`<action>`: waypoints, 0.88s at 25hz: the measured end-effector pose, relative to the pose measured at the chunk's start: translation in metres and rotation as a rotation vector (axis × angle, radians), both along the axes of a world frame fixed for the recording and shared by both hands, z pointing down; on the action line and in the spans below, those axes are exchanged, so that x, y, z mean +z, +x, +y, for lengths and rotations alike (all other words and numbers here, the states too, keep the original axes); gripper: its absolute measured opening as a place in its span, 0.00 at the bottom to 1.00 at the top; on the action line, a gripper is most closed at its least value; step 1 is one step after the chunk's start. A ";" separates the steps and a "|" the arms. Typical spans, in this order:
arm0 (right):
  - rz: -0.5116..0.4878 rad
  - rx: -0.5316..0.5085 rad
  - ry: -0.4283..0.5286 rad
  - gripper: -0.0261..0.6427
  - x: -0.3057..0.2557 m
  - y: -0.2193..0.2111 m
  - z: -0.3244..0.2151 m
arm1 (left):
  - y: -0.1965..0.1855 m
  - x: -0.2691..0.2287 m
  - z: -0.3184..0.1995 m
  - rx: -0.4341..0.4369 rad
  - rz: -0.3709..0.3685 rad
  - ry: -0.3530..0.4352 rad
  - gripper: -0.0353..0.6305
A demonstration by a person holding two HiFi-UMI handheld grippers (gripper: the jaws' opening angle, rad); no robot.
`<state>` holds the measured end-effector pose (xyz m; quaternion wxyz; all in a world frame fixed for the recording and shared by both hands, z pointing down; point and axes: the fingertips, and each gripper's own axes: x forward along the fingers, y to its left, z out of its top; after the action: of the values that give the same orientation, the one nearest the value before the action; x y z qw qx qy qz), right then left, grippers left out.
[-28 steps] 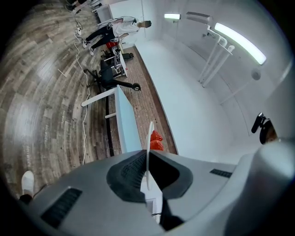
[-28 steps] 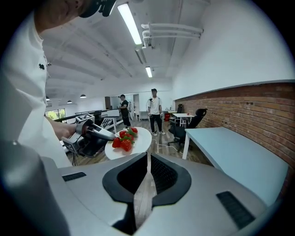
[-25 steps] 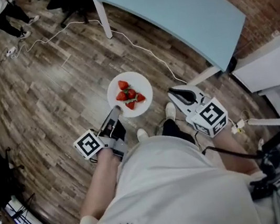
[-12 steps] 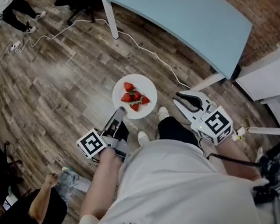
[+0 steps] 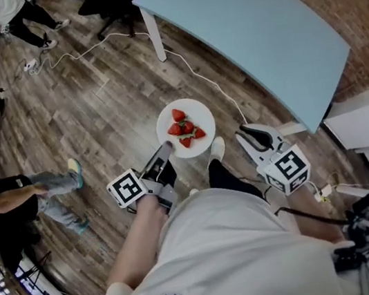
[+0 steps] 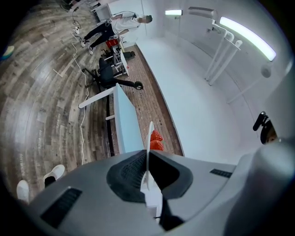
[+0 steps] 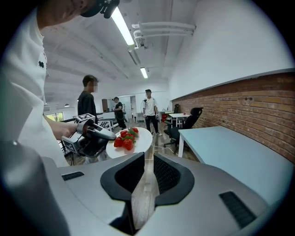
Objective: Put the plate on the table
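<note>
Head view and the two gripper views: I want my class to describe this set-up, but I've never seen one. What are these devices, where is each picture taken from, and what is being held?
There is no robot: a person holds a two-jaw gripper in each hand. The head view comes from a camera on the person's head, looking down. Each gripper view comes from a camera riding on that gripper, looking along its jaws. The left gripper is clamped on the rim of a white plate carrying strawberries, held above the wooden floor and not yet on the light blue table. The right gripper has its jaws apart with nothing between them.
</note>
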<state>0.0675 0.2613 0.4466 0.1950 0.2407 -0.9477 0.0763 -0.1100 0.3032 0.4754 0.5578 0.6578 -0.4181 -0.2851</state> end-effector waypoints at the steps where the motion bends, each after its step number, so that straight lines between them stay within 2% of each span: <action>1: -0.010 0.001 0.002 0.12 -0.001 0.001 -0.024 | 0.001 0.000 -0.022 -0.001 -0.006 0.000 0.07; 8: -0.036 0.017 0.005 0.11 -0.015 0.026 -0.132 | 0.020 -0.013 -0.143 0.048 -0.035 0.010 0.07; 13: -0.038 0.018 -0.013 0.11 0.002 0.052 -0.210 | 0.030 0.001 -0.241 0.045 -0.050 0.001 0.07; 19: -0.110 0.017 0.017 0.12 -0.013 0.052 -0.230 | 0.017 0.002 -0.286 0.028 -0.035 0.008 0.07; 22: -0.118 0.031 0.022 0.16 -0.015 0.054 -0.263 | 0.013 0.008 -0.335 0.026 -0.029 -0.002 0.07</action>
<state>0.1214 -0.0019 0.4321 0.1351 0.2524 -0.9546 0.0829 -0.0965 -0.0314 0.4836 0.5560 0.6669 -0.4178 -0.2677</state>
